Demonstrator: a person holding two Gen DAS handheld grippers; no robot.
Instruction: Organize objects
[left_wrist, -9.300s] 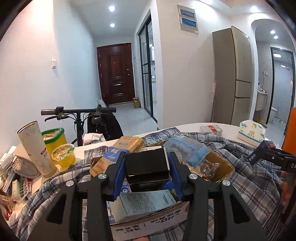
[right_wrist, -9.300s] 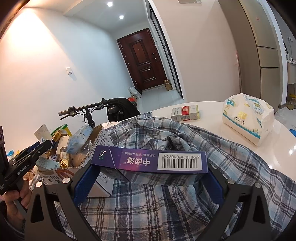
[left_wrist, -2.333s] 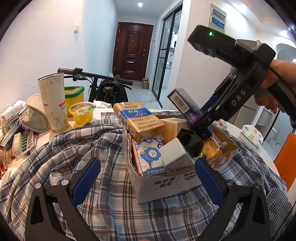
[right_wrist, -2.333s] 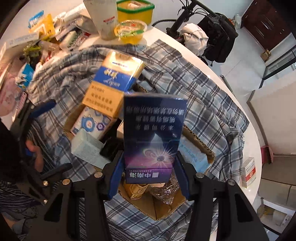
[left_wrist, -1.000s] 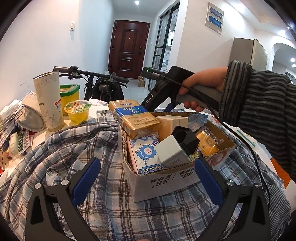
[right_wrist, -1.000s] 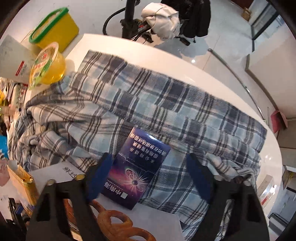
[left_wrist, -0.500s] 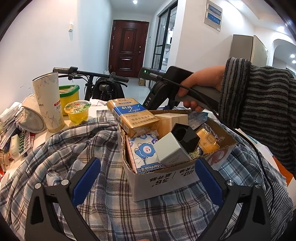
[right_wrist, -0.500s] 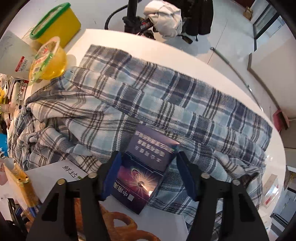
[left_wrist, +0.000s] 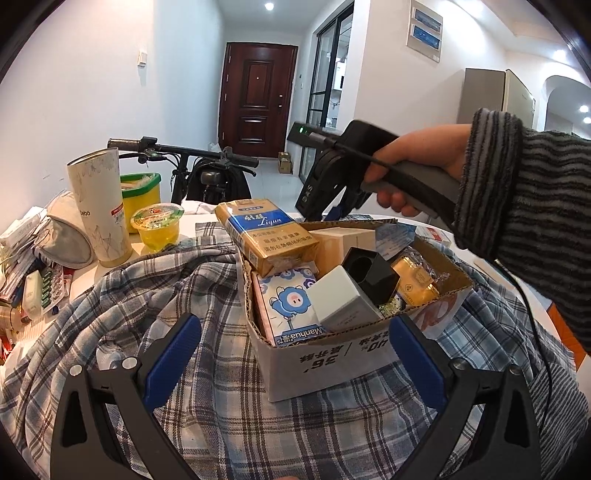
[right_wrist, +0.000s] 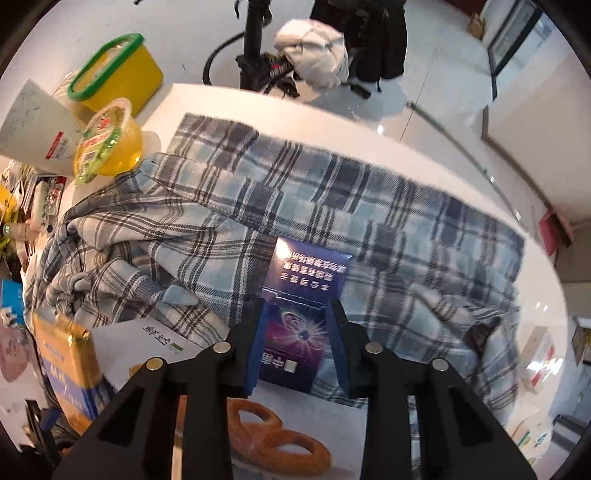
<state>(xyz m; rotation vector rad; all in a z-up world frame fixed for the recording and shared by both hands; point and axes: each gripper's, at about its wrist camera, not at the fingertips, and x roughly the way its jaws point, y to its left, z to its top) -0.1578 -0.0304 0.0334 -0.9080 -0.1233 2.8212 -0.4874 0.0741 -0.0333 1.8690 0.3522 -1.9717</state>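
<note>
A dark purple box (right_wrist: 314, 269) lies on the plaid shirt (right_wrist: 184, 240) just beyond the cardboard box. My right gripper (right_wrist: 295, 310) points straight down with its blue pads pressing the purple box's two sides; its jaws are opening slightly, with the box between them. In the left wrist view a hand (left_wrist: 406, 173) holds that gripper behind the cardboard box (left_wrist: 332, 365), and its fingertips are hidden. The cardboard box is packed with a gold and blue carton (left_wrist: 266, 232), a cartoon tissue pack (left_wrist: 288, 302) and other items. My left gripper (left_wrist: 293, 354) stands wide open in front of it.
A white tumbler (left_wrist: 99, 206), a yellow jelly cup (left_wrist: 157, 229) and a green-lidded yellow tub (left_wrist: 140, 195) stand at the left with loose clutter (left_wrist: 29, 266). Bicycle handlebars (left_wrist: 177, 151) rise behind the round white table (right_wrist: 406, 147). A small red-white pack (right_wrist: 543, 350) lies right.
My right gripper's jaws closed in from wide apart onto the purple box lying on the shirt. The left gripper has kept still.
</note>
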